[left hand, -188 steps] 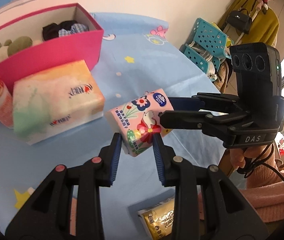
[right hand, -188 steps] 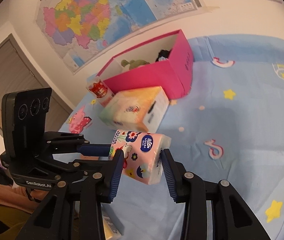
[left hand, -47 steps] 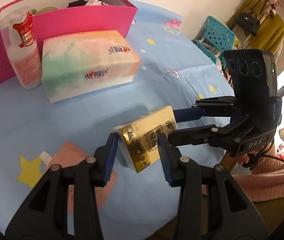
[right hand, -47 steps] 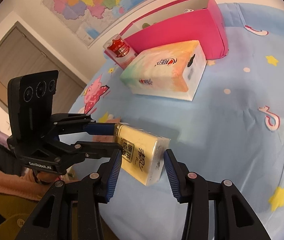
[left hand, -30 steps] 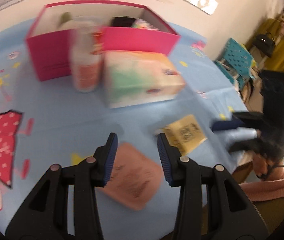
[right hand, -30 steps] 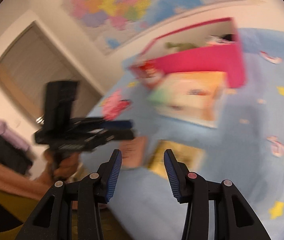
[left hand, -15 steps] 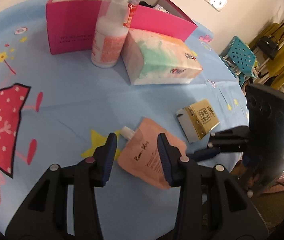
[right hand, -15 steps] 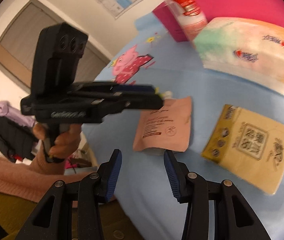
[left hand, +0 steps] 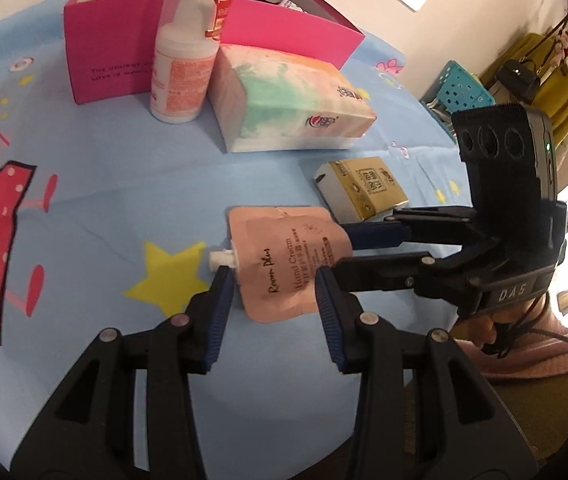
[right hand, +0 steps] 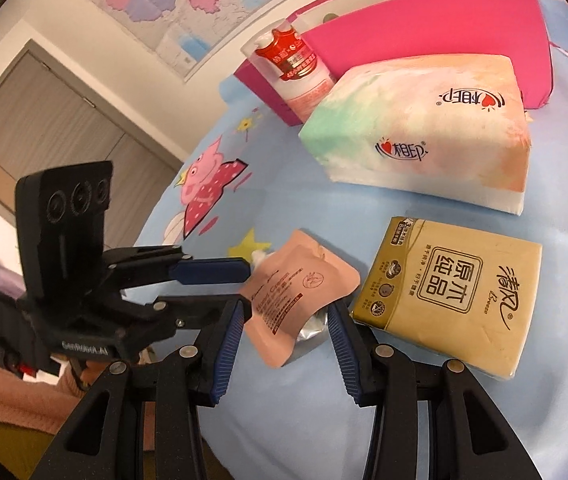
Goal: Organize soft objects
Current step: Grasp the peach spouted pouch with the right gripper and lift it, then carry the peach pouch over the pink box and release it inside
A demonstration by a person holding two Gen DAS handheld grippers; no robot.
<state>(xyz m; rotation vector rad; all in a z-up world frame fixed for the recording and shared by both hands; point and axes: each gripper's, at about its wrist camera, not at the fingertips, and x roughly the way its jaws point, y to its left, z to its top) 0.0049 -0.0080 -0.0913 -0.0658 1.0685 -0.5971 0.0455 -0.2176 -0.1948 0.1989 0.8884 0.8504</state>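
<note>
Blue cartoon-print counter point(left hand: 96, 184): pink hand-cream pouch point(left hand: 287, 262) lies flat near the front edge. Left tongs point(left hand: 270, 300) and right tongs point(right hand: 284, 322) straddle it, part-open, empty. Recommend gripping opposite edges squarely before lifting toward the pink box point(left hand: 295, 28).

Matt pink plastic pouch point(left hand: 289, 258), glossy film on the yellow tissue pack point(right hand: 449, 294), creased printed cloth point(left hand: 96, 200) underneath, smooth pink cardboard box point(left hand: 112, 46) behind.

Open blue tablecloth point(left hand: 96, 184) from 7 to 11 o'clock of the pink pouch point(left hand: 287, 264); blocked at 12 by tissue pack point(left hand: 291, 108) and bottle point(left hand: 186, 60), at 2 by yellow tissue packet point(left hand: 363, 188).
</note>
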